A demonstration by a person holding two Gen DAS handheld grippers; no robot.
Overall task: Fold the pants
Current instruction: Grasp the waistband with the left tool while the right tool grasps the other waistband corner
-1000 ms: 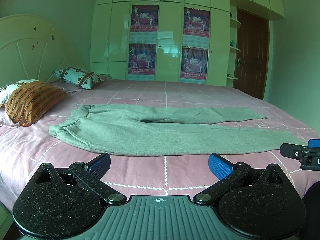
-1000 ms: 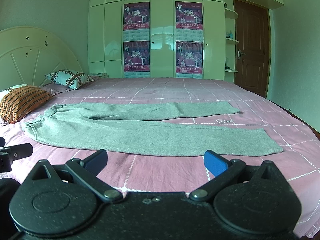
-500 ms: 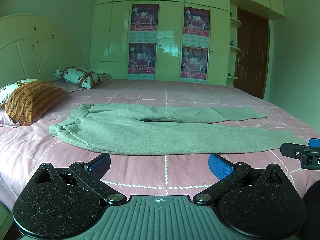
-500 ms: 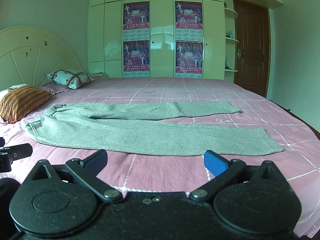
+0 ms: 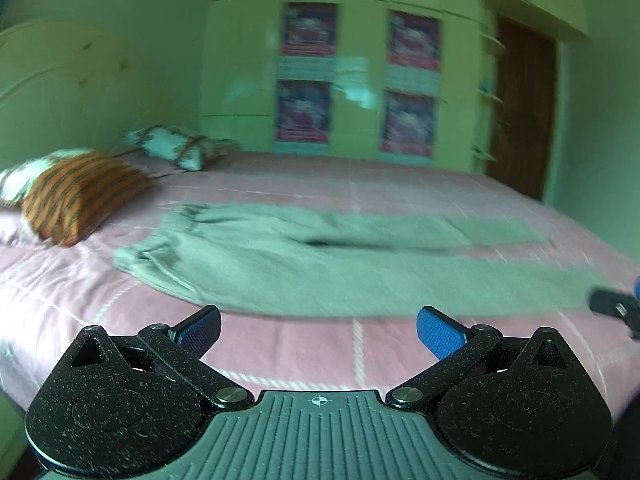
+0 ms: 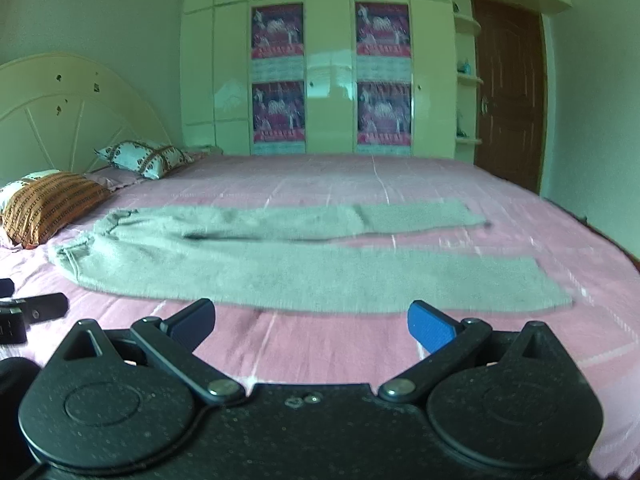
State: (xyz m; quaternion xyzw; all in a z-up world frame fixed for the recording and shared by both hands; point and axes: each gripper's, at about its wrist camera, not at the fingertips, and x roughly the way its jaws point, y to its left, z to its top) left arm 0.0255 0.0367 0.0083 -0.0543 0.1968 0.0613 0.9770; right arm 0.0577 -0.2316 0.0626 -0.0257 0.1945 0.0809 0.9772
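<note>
Left wrist view now blurred; pants nearer, tongs agape

Greenish daylight, glare on wardrobe doors, left view motion-blurred, fisheye-bent edges.

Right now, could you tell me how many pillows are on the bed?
3, all at the headboard end: an orange striped pillow nearest, a white patterned pillow mostly hidden behind it, and a teal patterned pillow farther back. More could be hidden.
</note>
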